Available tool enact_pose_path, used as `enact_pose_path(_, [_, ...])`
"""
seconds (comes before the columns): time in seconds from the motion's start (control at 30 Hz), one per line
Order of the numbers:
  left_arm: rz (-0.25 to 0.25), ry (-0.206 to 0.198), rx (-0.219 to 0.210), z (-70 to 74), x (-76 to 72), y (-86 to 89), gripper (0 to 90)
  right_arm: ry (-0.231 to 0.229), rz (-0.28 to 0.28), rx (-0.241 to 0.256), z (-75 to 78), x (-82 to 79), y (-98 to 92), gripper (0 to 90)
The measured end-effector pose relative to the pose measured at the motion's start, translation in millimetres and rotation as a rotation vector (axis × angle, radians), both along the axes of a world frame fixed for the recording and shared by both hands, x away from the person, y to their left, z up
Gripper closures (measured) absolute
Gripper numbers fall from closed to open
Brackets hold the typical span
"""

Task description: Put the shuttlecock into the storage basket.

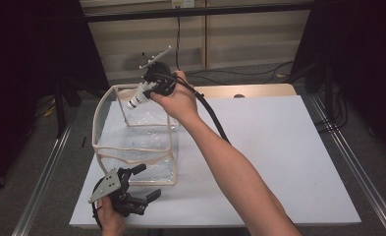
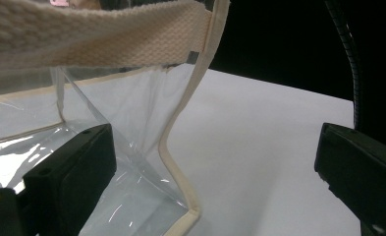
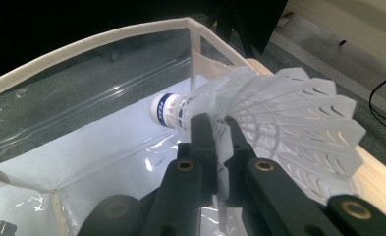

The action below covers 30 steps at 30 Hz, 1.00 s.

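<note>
Left tool (image 1: pixel 142 186) gapes wide beside clear bag (image 1: pixel 136 147) corner on desk (image 1: pixel 279 147); right tool (image 3: pixel 219 129) pinches shuttlecock (image 3: pixel 259 118) skirt above bag mouth; thin feather grip risks slip, missing opening.

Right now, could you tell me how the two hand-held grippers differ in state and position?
The right hand-held gripper is shut on a white shuttlecock, whereas the left hand-held gripper is open and holds nothing. The right one is raised over the far rim of the clear bag; the left one sits low at the bag's near corner. Both have black jaws.
</note>
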<state>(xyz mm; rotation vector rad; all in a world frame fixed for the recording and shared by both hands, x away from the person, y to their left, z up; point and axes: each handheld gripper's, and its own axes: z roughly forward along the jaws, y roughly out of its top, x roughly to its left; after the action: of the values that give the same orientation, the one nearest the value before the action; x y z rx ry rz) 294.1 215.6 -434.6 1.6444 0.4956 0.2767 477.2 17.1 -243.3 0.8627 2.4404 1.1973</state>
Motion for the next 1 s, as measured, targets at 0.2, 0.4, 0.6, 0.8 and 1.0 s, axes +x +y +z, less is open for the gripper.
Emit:
enact_pose_path(0.2, [-0.002, 0.000, 0.000, -0.2, 0.2, 0.2, 2.2, 0.005, 0.002, -0.011, -3.4, 0.7, 4.0, 87.5])
enact_pose_path(0.4, [-0.002, 0.003, -0.003, -0.5, 0.1, -0.1, 2.3, 0.008, 0.004, -0.021, -5.4, 1.0, 9.1, 87.5])
enact_pose_path(0.6, [0.004, 0.001, -0.001, -0.7, 0.0, 0.1, 2.3, 0.017, 0.006, -0.023, -8.5, 1.7, 14.2, 87.5])
enact_pose_path(0.8, [0.002, 0.004, 0.001, -1.4, 0.2, 0.0, 2.2, 0.027, 0.004, -0.021, -10.0, 3.2, 16.4, 87.5])
enact_pose_path(1.0, [-0.001, 0.005, 0.003, -1.7, 0.4, -0.2, 2.3, 0.029, 0.005, -0.018, -10.9, 4.7, 18.1, 87.5])
